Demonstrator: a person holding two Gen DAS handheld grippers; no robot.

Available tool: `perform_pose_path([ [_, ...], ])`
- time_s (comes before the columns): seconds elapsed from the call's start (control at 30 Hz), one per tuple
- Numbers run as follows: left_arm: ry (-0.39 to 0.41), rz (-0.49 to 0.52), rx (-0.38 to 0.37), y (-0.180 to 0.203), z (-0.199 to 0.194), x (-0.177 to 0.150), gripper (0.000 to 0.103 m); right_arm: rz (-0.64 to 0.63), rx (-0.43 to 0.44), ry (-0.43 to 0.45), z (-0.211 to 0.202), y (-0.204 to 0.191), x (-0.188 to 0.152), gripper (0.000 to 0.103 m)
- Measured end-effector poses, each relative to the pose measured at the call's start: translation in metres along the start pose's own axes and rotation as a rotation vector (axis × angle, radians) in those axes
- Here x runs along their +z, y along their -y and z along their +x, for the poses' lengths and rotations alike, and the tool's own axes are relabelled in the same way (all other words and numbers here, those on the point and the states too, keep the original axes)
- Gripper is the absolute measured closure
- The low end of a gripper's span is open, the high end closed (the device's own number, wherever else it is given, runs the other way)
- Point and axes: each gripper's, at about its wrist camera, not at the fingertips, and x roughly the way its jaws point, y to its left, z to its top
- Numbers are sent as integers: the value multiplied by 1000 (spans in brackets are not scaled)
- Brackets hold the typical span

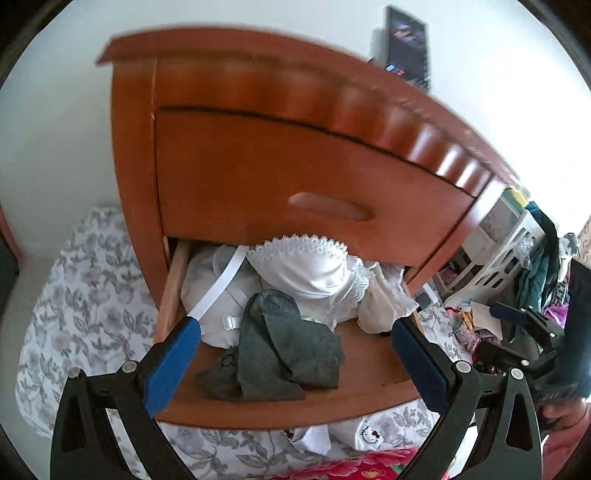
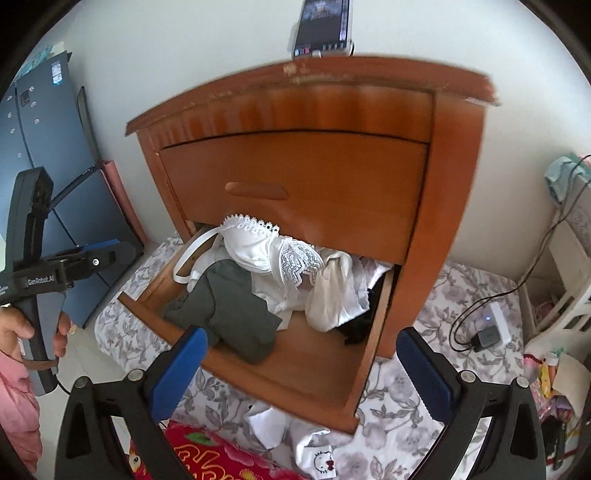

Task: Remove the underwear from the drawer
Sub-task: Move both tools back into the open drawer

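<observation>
The lower drawer (image 1: 373, 402) (image 2: 295, 384) of a wooden nightstand is pulled out. Inside lie a white lace-trimmed bra (image 1: 306, 266) (image 2: 266, 247), a grey garment (image 1: 288, 350) (image 2: 236, 314), cream underwear (image 1: 380, 306) (image 2: 332, 295) and a black piece (image 2: 360, 328) at the right. My left gripper (image 1: 295, 343) stands open above the drawer's front, its blue fingers on either side of the grey garment, holding nothing. My right gripper (image 2: 301, 350) is open too, hovering over the drawer front. The left tool, held by a hand (image 2: 22, 328), shows at the left of the right wrist view.
White underwear with a cartoon cat print (image 1: 365, 434) (image 2: 317, 458) lies on the floral sheet (image 1: 81, 306) (image 2: 424, 310) below the drawer. A red floral cloth (image 2: 221, 458) lies in front. A charger and cable (image 2: 487, 338) sit at the right. A phone (image 2: 323, 27) stands on the nightstand.
</observation>
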Motion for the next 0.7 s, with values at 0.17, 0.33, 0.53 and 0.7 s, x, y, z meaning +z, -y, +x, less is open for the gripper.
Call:
perform_pose_path([
  [0.17, -94, -43, -3, 0, 38, 9, 0, 37, -20, -76, 42, 12, 6, 0],
  [0.33, -159, -155, -31, -6, 69, 18, 0, 73, -25, -156, 80, 24, 7, 0],
  [0.53, -197, -194, -45, 2, 102, 27, 0, 110, -26, -192, 106, 35, 11, 7],
  [0.7, -215, -239, -57, 3, 126, 31, 0, 108, -29, -228, 125, 36, 12, 24],
])
